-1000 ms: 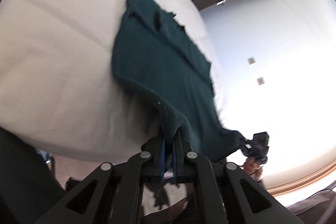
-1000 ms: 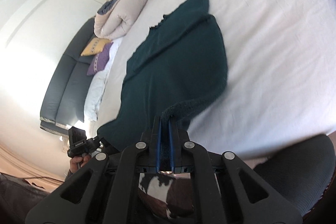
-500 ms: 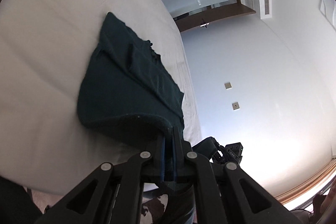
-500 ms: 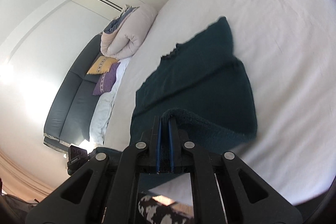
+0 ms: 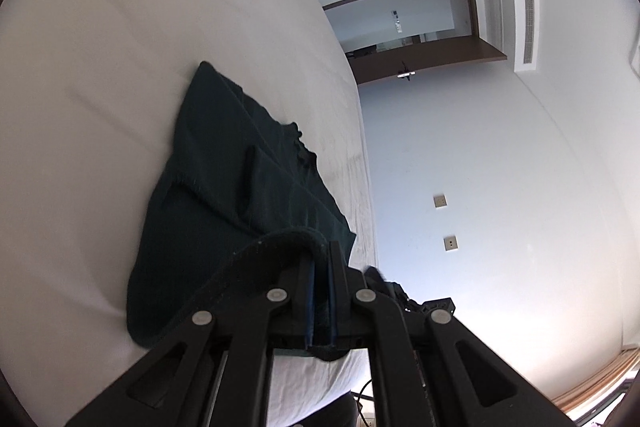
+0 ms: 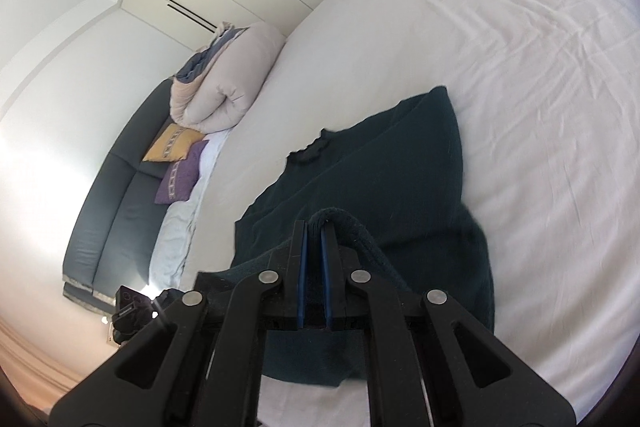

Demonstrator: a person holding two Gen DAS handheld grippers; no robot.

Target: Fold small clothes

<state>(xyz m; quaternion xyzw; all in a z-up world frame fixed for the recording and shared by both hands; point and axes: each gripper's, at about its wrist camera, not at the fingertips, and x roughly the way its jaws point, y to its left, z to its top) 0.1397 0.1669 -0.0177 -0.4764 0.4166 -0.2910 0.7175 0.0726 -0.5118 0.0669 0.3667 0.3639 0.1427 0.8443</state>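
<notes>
Both tongs are clamping the near hem of the dark green garment [image 5: 224, 211]: the left gripper [image 5: 321, 259] is pinching one corner with its jaws nearly shut, and the right gripper [image 6: 314, 231] is pinching the other likewise. Compared with a second ago, the hem is riding farther forward over the cloth spread ahead of the tongs on the white bed [image 6: 540, 75]. I judge the lengthwise fold is progressing, with the hem not yet laid down.

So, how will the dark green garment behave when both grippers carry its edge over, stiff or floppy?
Probably floppy: the dark green garment arcs limply from the right gripper and the left gripper. Its thick, fuzzy hem suggests the pinch will hold. The rest should likely drag on the white sheet.
</notes>
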